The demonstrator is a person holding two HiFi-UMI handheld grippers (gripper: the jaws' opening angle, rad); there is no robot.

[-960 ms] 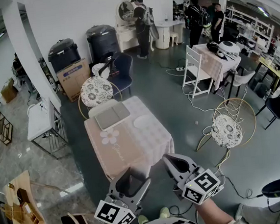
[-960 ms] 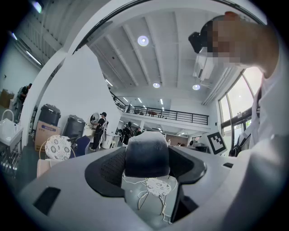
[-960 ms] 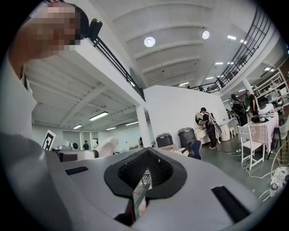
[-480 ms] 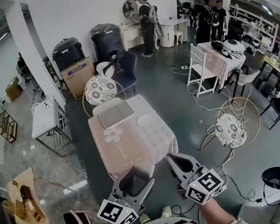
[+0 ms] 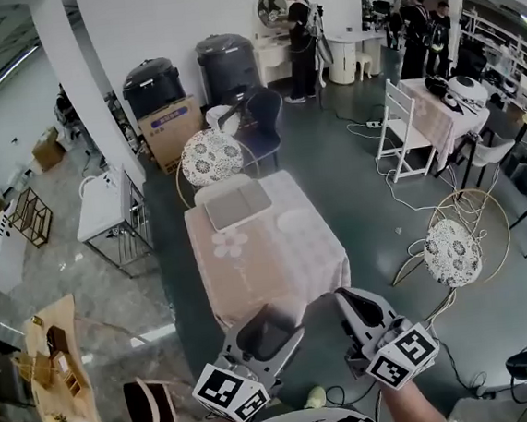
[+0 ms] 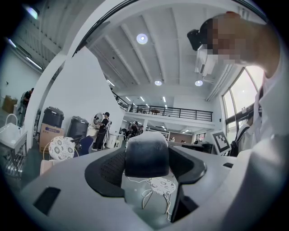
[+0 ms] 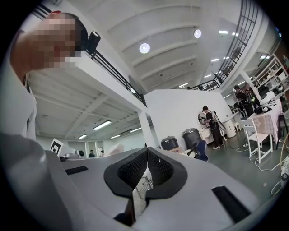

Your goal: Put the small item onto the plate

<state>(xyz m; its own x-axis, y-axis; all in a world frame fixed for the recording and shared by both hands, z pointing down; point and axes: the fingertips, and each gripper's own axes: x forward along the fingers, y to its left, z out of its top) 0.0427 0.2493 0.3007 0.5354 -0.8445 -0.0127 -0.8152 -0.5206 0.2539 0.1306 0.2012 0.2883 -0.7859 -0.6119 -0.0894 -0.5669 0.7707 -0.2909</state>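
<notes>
Left gripper, seen through its own view, has its jaws clamped on the item, a dark, matte block with rounded corners that fills the gap from pad to pad and stands a little proud of the jaws. Behind it I see only the room, so it is up in the air and not over the table. Going by its look I judge it light and perhaps slightly soft, not slippery and not fragile. A hold across its two flat sides near the middle, as now, seems right, and a modest squeeze should do. In the right gripper view, the right gripper has its jaws together, with only a thin slit between the pads and nothing in it. In the head view both grippers are held low in front of me, short of the near edge of the table. The plate, white and bare, lies by the right edge towards the far right corner. A grey tray sits at the far edge just left of the plate. The item has the whole table to cross before I can set it down.
</notes>
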